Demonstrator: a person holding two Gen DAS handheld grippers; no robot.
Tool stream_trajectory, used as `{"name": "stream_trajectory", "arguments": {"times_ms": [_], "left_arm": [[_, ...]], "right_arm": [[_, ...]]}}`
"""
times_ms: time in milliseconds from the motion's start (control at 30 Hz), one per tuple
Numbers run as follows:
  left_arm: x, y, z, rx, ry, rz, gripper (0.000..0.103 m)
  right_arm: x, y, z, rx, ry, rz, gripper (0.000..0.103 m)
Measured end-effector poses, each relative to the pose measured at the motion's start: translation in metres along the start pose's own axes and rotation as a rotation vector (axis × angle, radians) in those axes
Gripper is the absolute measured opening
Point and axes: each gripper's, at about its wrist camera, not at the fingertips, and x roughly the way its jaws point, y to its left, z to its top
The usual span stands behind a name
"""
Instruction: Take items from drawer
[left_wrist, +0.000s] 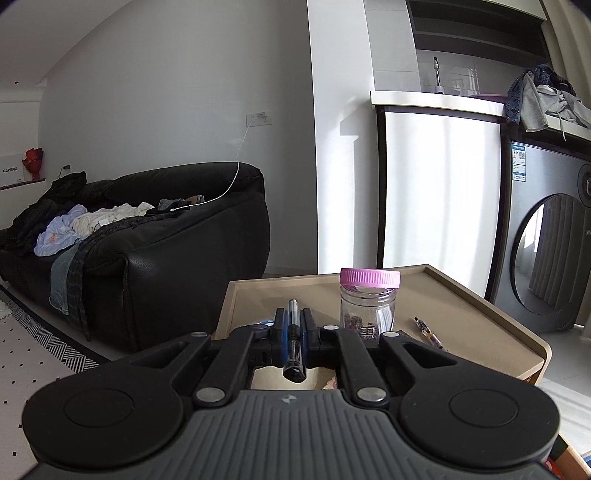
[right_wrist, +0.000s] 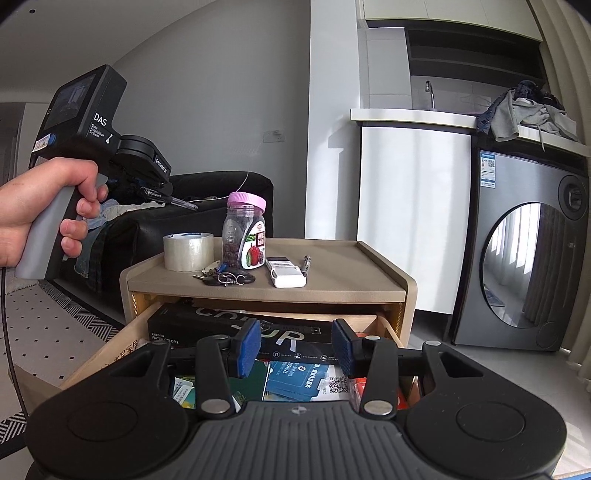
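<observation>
My left gripper (left_wrist: 293, 325) is shut on a black pen (left_wrist: 294, 343) and holds it above the beige cabinet top (left_wrist: 480, 325). In the right wrist view the left gripper (right_wrist: 168, 197) hangs up at the left with the pen (right_wrist: 181, 203) sticking out. My right gripper (right_wrist: 295, 347) is open and empty over the open drawer (right_wrist: 122, 343). The drawer holds a black Xiaomi watch box (right_wrist: 207, 328), a blue packet (right_wrist: 299, 376) and other boxes.
On the cabinet top stand a pink-lidded jar (right_wrist: 244, 232), a tape roll (right_wrist: 188, 251), keys (right_wrist: 225, 277), a white box (right_wrist: 286, 271) and another pen (right_wrist: 306, 265). A black sofa (left_wrist: 147, 258) is at the left, a washing machine (right_wrist: 524, 251) at the right.
</observation>
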Motion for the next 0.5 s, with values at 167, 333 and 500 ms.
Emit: {"name": "stream_trajectory", "arguments": {"times_ms": [167, 333, 500], "left_arm": [[0.028, -0.003, 0.006, 0.007, -0.003, 0.015, 0.001], [0.038, -0.002, 0.001, 0.001, 0.011, 0.002, 0.001], [0.033, 0.006, -0.005, -0.010, 0.026, -0.005, 0.001]], "right_arm": [[0.003, -0.005, 0.000, 0.000, 0.004, -0.019, 0.047], [0.009, -0.011, -0.003, 0.001, 0.019, -0.042, 0.047], [0.014, -0.015, -0.006, 0.009, 0.030, -0.050, 0.047]]}}
